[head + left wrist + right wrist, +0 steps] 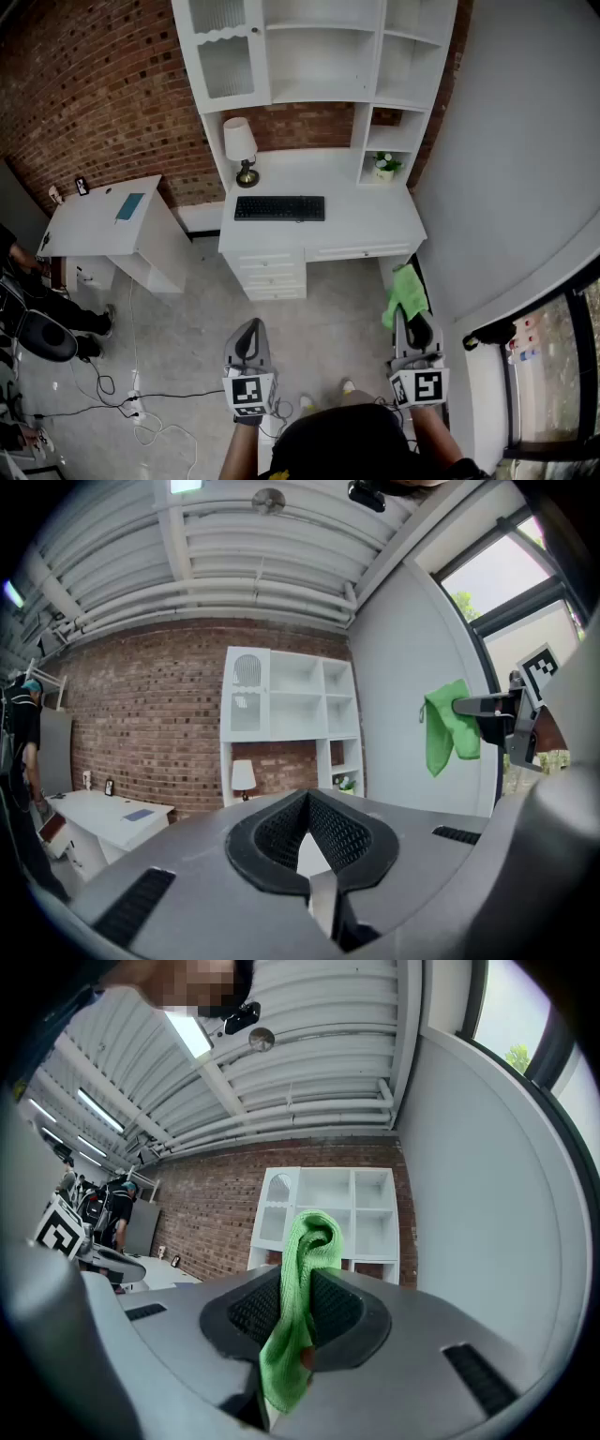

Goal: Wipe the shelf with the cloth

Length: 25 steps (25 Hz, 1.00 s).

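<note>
Right gripper [418,330]: fingers clamped on a green microfibre cloth [405,292], which bunches above the tips and hangs below them. Left gripper [248,336]: fingers drawn together, nothing between them. Both are held over the grey floor [187,319], in front of the white table [375,220], with the cloth off its front right corner. A white shelf unit [323,66] stands along the table's back edge, well apart from the cloth.
</note>
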{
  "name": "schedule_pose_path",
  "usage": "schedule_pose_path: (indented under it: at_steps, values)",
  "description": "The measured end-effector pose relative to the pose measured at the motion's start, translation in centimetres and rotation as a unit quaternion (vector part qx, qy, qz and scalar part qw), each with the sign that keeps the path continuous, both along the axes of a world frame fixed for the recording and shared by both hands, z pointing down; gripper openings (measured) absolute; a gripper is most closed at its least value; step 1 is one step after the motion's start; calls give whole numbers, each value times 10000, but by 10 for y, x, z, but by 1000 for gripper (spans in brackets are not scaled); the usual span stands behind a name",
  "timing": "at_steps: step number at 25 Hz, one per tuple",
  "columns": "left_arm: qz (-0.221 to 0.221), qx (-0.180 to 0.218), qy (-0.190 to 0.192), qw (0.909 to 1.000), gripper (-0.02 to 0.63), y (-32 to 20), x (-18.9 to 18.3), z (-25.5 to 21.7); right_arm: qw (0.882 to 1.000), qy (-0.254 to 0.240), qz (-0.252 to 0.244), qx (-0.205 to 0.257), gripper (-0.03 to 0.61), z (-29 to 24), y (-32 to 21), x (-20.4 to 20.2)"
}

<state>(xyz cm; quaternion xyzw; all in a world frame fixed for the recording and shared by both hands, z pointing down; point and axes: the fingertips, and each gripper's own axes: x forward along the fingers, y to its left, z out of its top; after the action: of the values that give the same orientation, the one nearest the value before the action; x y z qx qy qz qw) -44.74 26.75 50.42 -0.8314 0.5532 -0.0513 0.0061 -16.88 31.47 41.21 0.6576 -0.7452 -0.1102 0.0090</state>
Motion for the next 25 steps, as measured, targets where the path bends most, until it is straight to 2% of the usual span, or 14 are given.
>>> schedule_pose_path:
  at_steps: [3, 5, 7, 13, 17, 22, 25]
  values:
    - [212, 127, -375, 9990, 17, 8, -21, 8, 9997, -217, -79, -70, 72, 6, -6, -28]
    - [349, 146, -660, 9971, 17, 13, -26, 15, 9998, -169, -121, -63, 72, 5, -6, -42]
    - [474, 151, -760, 9959, 17, 17, -24, 19, 9999, -55, -112, -40, 72, 1, -5, -48]
    - [737, -125, -653, 9951, 17, 20, -29, 41, 9996, -137, 135, -194, 72, 10, -2, -46]
    - [839, -216, -602, 9944, 17, 16, -29, 45, 9993, -235, 20, -300, 72, 18, -3, -52]
    - [1277, -213, -639, 9895, 17, 2, 14, 48, 9995, -100, -46, -286, 72, 14, -6, -39]
    - [1466, -246, -536, 9874, 17, -10, 39, 45, 9993, 45, -33, -368, 72, 19, -7, -28]
